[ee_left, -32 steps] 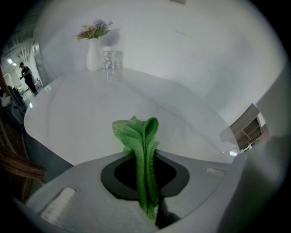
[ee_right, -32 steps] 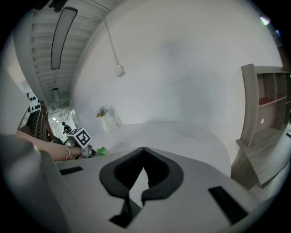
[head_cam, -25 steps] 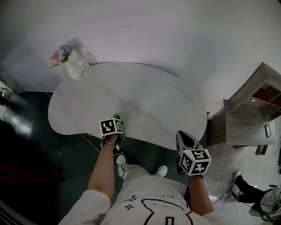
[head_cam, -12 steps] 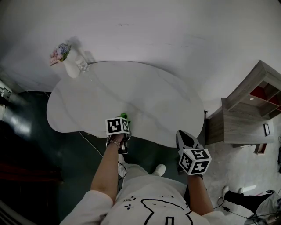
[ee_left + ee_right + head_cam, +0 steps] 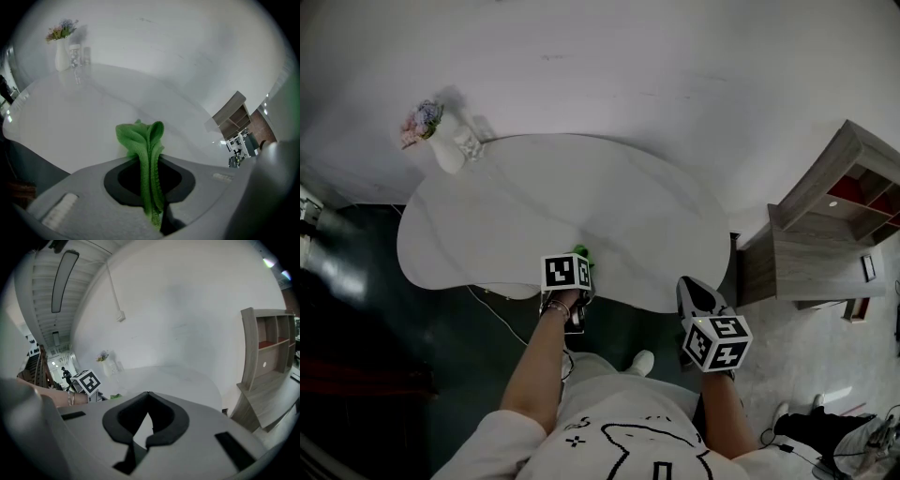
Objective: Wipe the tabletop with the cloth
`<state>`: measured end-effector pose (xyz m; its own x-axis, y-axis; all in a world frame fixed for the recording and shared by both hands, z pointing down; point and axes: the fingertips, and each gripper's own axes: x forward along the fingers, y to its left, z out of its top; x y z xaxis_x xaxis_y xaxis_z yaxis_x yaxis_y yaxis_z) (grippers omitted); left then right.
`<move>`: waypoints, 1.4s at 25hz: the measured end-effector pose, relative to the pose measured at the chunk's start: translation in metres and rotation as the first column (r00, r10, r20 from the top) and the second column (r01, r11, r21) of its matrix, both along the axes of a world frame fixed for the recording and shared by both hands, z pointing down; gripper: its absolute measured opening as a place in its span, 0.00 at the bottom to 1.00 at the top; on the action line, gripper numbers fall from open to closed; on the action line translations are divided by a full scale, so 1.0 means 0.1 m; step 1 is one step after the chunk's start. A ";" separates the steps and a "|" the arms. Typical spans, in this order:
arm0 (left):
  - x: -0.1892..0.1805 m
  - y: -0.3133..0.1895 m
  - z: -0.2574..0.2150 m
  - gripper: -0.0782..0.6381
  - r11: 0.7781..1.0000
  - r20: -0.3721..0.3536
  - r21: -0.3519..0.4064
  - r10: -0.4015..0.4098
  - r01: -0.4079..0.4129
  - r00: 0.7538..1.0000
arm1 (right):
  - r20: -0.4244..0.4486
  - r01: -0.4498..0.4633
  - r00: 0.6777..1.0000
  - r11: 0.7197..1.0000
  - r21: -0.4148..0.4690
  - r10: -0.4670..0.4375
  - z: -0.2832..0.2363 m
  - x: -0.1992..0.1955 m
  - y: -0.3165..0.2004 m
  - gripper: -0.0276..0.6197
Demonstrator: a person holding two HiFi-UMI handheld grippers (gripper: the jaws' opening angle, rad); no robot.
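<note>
A green cloth is bunched between the jaws of my left gripper, which is shut on it. In the head view this gripper rests at the near edge of the white oval table, with the cloth peeking out ahead of its marker cube. My right gripper hovers off the table's near right edge, above the floor. In its own view the right gripper is shut with nothing in it, and the tabletop lies beyond.
A white vase of flowers and a small glass stand at the table's far left end. A wooden shelf unit stands to the right by the wall. The person's shoes and a cable lie under the near edge.
The left gripper has slid the cloth to the right along the table's near edge. The right gripper has stayed where it was.
</note>
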<state>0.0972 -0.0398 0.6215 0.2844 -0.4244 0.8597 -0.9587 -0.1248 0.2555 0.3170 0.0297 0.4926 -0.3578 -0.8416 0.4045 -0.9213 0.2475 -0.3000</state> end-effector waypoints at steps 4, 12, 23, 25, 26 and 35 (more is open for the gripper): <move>0.16 0.04 0.00 0.18 1.000 -0.026 -0.011 0.027 -0.027 0.999 | 0.002 -0.015 1.000 1.000 -0.001 0.015 0.00 0.06 0.02 0.04; 0.52 0.11 0.01 0.18 0.995 -0.114 -0.034 0.092 -0.096 0.989 | 0.003 -0.049 0.999 0.999 -0.009 0.049 0.03 0.16 0.05 0.04; 0.81 0.17 0.01 0.18 0.985 -0.117 -0.031 0.165 -0.170 0.979 | 0.000 -0.078 0.997 0.997 -0.023 0.078 0.07 0.27 0.12 0.04; 0.88 0.18 0.01 0.18 0.982 -0.119 -0.033 0.183 -0.188 0.976 | -0.001 -0.087 0.996 0.996 -0.026 0.087 0.07 0.31 0.14 0.04; 0.91 0.19 0.01 0.18 0.980 -0.123 -0.034 0.190 -0.195 0.974 | -0.002 -0.093 0.996 0.995 -0.028 0.093 0.08 0.33 0.15 0.04; 1.22 0.24 0.01 0.18 0.958 -0.112 -0.026 0.280 -0.285 0.953 | -0.004 -0.149 0.989 0.988 -0.032 0.149 0.10 0.52 0.23 0.04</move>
<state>0.2194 -0.0155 0.6226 0.4779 -0.2785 0.8331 -0.8529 -0.3738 0.3643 0.3687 0.0524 0.5028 -0.2287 -0.8720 0.4327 -0.9477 0.0979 -0.3038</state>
